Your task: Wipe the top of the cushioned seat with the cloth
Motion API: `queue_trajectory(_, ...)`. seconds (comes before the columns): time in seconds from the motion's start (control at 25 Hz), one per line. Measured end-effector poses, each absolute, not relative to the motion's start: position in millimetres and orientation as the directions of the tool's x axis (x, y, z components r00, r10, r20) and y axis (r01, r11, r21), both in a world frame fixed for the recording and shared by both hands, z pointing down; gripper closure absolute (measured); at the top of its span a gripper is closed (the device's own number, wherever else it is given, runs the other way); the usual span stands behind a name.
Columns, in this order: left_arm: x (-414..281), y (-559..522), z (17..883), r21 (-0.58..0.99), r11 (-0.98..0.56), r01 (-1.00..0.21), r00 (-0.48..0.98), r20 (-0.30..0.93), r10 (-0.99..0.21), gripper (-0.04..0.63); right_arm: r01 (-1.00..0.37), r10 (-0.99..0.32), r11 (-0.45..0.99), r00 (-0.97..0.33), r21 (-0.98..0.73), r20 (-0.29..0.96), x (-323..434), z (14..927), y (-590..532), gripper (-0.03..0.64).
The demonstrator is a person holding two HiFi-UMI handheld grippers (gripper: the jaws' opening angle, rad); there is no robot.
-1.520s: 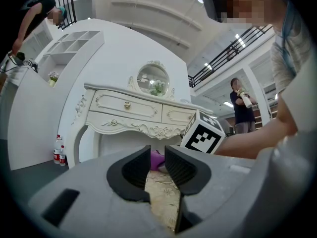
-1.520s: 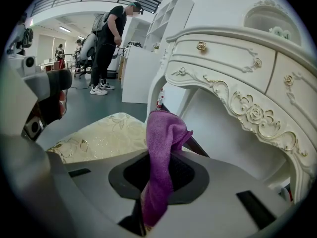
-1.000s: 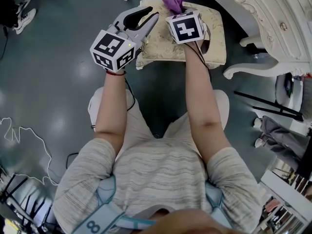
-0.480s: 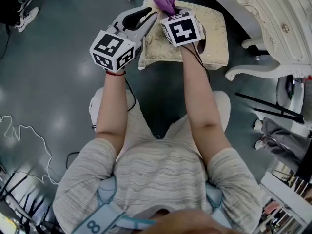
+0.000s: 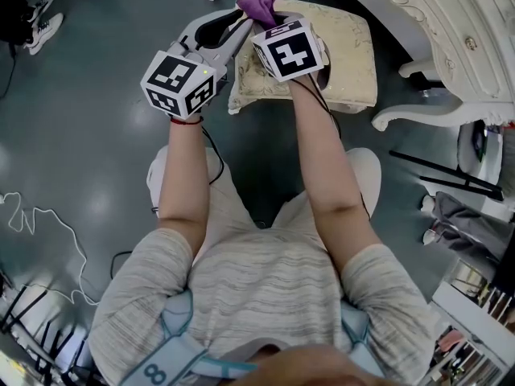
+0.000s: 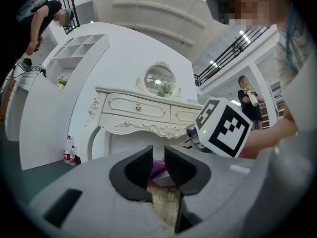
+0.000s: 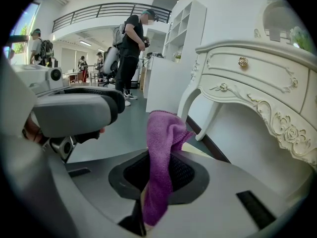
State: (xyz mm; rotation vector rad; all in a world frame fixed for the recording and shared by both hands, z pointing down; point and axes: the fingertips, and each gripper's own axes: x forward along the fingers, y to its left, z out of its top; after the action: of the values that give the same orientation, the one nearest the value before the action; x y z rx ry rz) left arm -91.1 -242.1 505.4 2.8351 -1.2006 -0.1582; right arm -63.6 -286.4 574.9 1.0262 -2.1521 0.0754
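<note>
Right gripper (image 7: 157, 180) clamps the cloth (image 7: 166, 133), apparently touching the cushioned seat (image 5: 348, 55); left gripper (image 6: 158, 166), slightly parted, just beside.

We read place as big open hall staged as furniture showroom or studio, not lived-in home. We note high ceiling, upper gallery with black railing (image 7: 99, 11), bare dark grey floor (image 5: 80, 135) with loose cable (image 5: 40, 223). We see ornate white dressing table (image 6: 148, 115) with oval mirror (image 6: 159, 79), white shelving unit (image 6: 79, 46), cushioned seat (image 5: 354, 47) on open floor. We spot several people with backpacks (image 7: 131, 48) standing about.
</note>
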Motion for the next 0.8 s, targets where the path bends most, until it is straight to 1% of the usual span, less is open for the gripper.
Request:
queue_trajectory(0.24,-99,-243,500,0.096,-0.682,-0.725,0.676,-0.092,-0.731,0.512,-0.691,-0.618,0.707,-0.500,0.151,0.606,-78,562,-262,0.549)
queue_trajectory(0.48,-101,-240,496,0.087,-0.682,-0.726,0.675,-0.099,-0.731,0.512,-0.680,-0.598,0.725,-0.543,0.110,0.590,-83,563,-239,0.549)
queue_trajectory(0.8,-95,-240,500,0.089,-0.687,-0.721,0.681,-0.089,-0.727,0.512,-0.664,-0.635,0.718,-0.500,0.210,0.589,-80,569,-240,0.549)
